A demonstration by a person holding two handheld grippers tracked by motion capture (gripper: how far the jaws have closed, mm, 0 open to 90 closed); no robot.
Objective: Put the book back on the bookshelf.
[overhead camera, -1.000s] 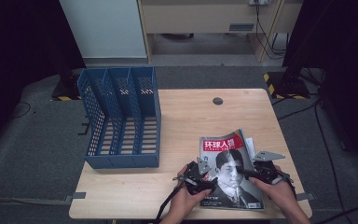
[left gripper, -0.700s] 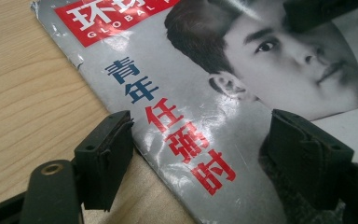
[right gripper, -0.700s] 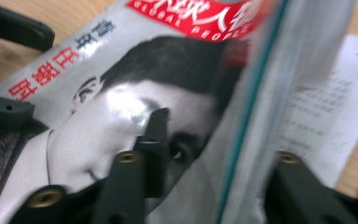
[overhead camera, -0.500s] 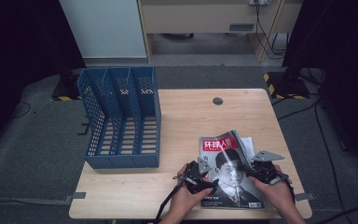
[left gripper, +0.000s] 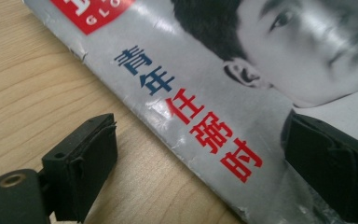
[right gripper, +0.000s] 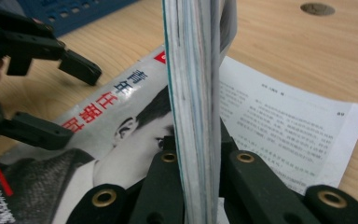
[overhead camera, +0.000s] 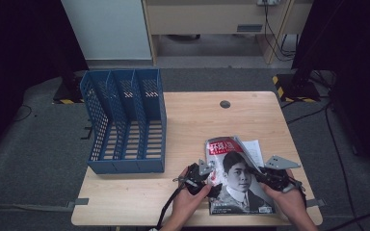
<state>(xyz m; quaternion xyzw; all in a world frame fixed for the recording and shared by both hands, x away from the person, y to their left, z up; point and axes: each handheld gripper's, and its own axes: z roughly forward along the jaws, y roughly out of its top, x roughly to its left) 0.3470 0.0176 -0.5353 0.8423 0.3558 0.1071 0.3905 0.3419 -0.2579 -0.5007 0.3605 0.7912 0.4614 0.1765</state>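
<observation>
A magazine (overhead camera: 241,178) with a grey portrait cover and red title lies at the table's front right. My right gripper (overhead camera: 258,172) is shut on its right-hand page edge (right gripper: 193,70). Its jaws have just been closing on that stack of pages, which stands upright between them (right gripper: 196,144). My left gripper (overhead camera: 213,181) is at the spine side and open, its jaws having just been opening. One pad (left gripper: 86,154) is over bare wood, the other over the cover (left gripper: 205,93), and the spine edge runs between them untouched. The right gripper view shows the left gripper (right gripper: 74,105) too.
A blue three-slot file rack (overhead camera: 125,120) lies at the table's left. A printed white page (right gripper: 284,126) spreads flat under the lifted pages. A round cable hole (overhead camera: 225,104) sits in the wooden tabletop (overhead camera: 197,120) near the far edge.
The magazine's right side has curled up off the table in the right gripper. Both hands have stayed about where they were.
</observation>
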